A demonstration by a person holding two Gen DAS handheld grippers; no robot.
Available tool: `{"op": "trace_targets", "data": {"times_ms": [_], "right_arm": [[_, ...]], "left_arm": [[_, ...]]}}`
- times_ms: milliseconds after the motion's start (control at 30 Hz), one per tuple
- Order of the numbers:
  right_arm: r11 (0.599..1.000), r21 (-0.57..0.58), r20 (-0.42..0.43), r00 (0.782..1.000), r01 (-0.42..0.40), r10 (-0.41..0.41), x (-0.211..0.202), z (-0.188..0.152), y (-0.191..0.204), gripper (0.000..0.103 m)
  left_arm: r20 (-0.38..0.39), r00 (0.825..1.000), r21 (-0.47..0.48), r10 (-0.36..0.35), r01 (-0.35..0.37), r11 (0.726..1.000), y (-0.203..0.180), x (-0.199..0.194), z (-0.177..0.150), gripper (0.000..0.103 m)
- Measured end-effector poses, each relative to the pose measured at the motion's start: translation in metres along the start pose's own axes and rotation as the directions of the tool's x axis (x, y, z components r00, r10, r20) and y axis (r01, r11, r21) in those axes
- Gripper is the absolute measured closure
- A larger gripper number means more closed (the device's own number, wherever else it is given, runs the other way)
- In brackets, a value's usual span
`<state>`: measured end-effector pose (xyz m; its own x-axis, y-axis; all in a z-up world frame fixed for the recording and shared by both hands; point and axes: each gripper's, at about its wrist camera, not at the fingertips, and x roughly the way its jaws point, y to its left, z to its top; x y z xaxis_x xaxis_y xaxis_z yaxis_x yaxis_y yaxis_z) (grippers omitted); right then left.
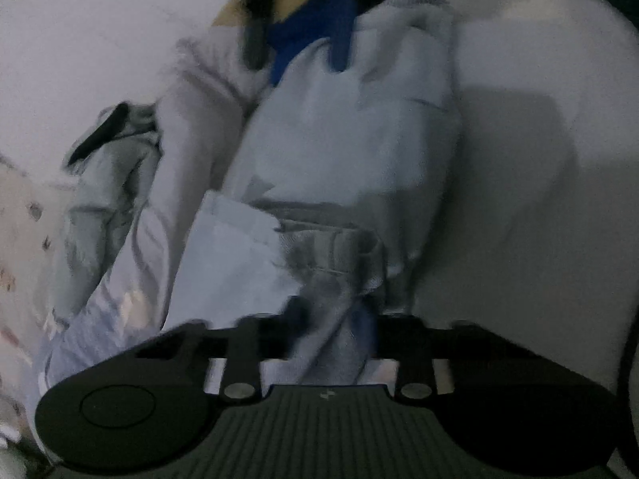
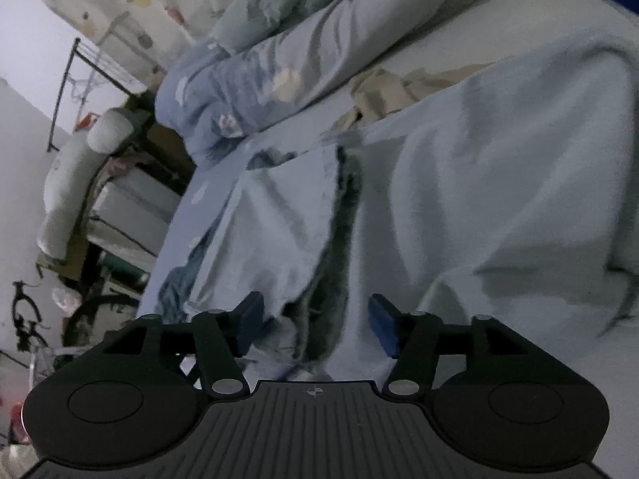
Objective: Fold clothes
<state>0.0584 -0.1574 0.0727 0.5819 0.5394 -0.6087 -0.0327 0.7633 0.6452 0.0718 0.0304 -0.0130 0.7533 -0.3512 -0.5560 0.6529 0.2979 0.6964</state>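
Pale blue garment [image 1: 339,151] drapes over the bed [image 2: 519,20] | we see our left hand-held gripper [image 1: 331,335] pinching a bunched fold of it between nearly closed fingers | our right hand-held gripper [image 2: 315,319] gapes wide above the fabric's dark-lined edge, gripping nothing | rolled quilt [image 2: 247,80] lies beyond.

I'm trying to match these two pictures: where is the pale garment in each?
Left wrist: garment fills the middle, bunched in the shut left tongs below.
Right wrist: garment covers middle and right, running between the open right tongs.
Shared: flowered quilt, lower left; in the other, upper middle.
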Motion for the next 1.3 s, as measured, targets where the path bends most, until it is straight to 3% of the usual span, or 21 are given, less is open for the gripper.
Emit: {"op": "trace_targets", "data": {"times_ms": [67,100,233,333,467,600,700,833,900,967,1000,1033,1067,1133,1200,1300], "right_arm": [[1.0,0.001,-0.002,1.0,0.001,-0.001,0.0,0.002,-0.002,0.037],[1.0,0.0,-0.003,1.0,-0.001,0.001,0.001,0.002,-0.002,0.034],[0.999,0.006,-0.017,0.999,-0.044,0.044,0.013,0.008,0.003,0.03],[0.985,0.099,-0.036,0.989,-0.14,0.144,0.036,0.009,0.003,0.029],[0.933,0.264,-0.025,0.966,-0.243,0.258,0.076,0.011,0.0,0.028],[0.869,0.429,0.007,0.963,-0.247,0.27,0.112,0.013,-0.015,0.028],[0.843,0.467,0.051,0.96,-0.266,0.275,0.129,0.021,-0.02,0.027],[0.836,0.495,0.044,0.967,-0.238,0.249,0.153,0.027,-0.028,0.027],[0.828,0.51,0.046,0.969,-0.231,0.242,0.163,0.029,-0.032,0.028],[0.838,0.494,0.056,0.971,-0.231,0.234,0.166,0.031,-0.032,0.029],[0.857,0.469,0.052,0.975,-0.216,0.218,0.168,0.033,-0.03,0.045],[0.884,0.429,0.033,0.982,-0.184,0.188,0.169,0.037,-0.025,0.089],[0.913,0.381,0.009,0.988,-0.143,0.151,0.171,0.042,-0.018,0.091],[0.946,0.295,-0.008,0.989,-0.136,0.145,0.17,0.049,-0.005,0.092],[0.956,0.261,-0.015,0.99,-0.131,0.14,0.166,0.056,0.008,0.092],[0.962,0.244,-0.02,0.99,-0.127,0.136,0.16,0.069,0.026,0.092]], "left_arm": [[0.034,0.999,-0.206,0.009,-0.002,0.979,0.022,-0.013,-0.003,0.092],[0.054,0.998,-0.329,0.015,0.003,0.944,0.036,-0.02,-0.005,0.093],[0.101,0.993,-0.538,0.068,-0.003,0.843,0.063,-0.043,-0.014,0.094],[0.117,0.99,-0.586,0.072,0.01,0.81,0.069,-0.047,-0.018,0.094],[0.136,0.987,-0.636,0.081,0.024,0.771,0.076,-0.053,-0.022,0.094],[0.141,0.986,-0.664,0.085,0.031,0.747,0.079,-0.057,-0.026,0.094],[0.145,0.986,-0.664,0.083,0.035,0.747,0.078,-0.058,-0.029,0.094],[0.14,0.986,-0.674,0.088,0.03,0.738,0.076,-0.055,-0.033,0.094],[0.134,0.987,-0.664,0.089,0.023,0.747,0.072,-0.054,-0.031,0.093],[0.122,0.987,-0.63,0.104,-0.004,0.777,0.064,-0.052,-0.025,0.092],[0.116,0.987,-0.611,0.112,-0.017,0.791,0.06,-0.05,-0.023,0.088],[0.111,0.987,-0.593,0.12,-0.031,0.805,0.056,-0.049,-0.02,0.086],[0.106,0.986,-0.574,0.128,-0.044,0.818,0.052,-0.048,-0.017,0.085],[0.096,0.985,-0.534,0.144,-0.071,0.842,0.044,-0.045,-0.012,0.071],[0.087,0.983,-0.494,0.161,-0.098,0.864,0.037,-0.043,-0.006,0.05],[0.074,0.979,-0.43,0.187,-0.138,0.892,0.025,-0.039,0.002,0.038]]}}
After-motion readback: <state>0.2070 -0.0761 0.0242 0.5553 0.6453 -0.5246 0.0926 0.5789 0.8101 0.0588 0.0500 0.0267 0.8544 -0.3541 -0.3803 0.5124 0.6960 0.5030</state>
